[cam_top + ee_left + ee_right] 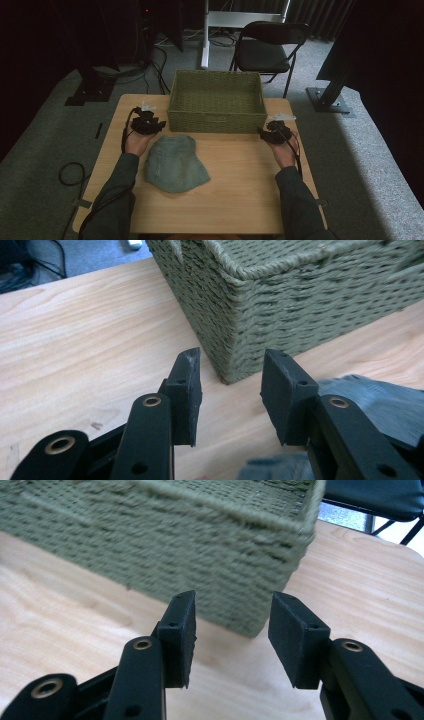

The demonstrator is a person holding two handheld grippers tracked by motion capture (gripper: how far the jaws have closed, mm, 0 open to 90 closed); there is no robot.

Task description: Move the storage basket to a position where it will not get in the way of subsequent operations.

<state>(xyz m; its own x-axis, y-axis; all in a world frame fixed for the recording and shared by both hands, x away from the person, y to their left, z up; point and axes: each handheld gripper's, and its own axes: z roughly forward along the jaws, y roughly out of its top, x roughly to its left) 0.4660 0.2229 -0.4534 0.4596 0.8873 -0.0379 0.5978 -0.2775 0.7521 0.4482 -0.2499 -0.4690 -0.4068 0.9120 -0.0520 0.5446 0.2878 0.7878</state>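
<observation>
woven basket (pixel 216 102) sat at the far middle of the table (pixel 240 190), open side up, nothing visible inside. looked like stiff rope weave: light, rough, grippy, walls probably flex a bit under a pinch. best hold judged to be the thick rim or the two near corners, one per side.

left gripper (pixel 148 123) was just off the near-left corner, right gripper (pixel 272 133) just off the near-right corner. both had jaws apart with nothing between the pads, corners lined up in the gaps in the gripper views (pixel 225 365) (pixel 260 620), not touching.

denim hat (pixel 175 164) lay crumpled on the table just in front of the basket, left of centre, beside the left hand (pixel 136 142). soft, limp, outside the basket.
</observation>
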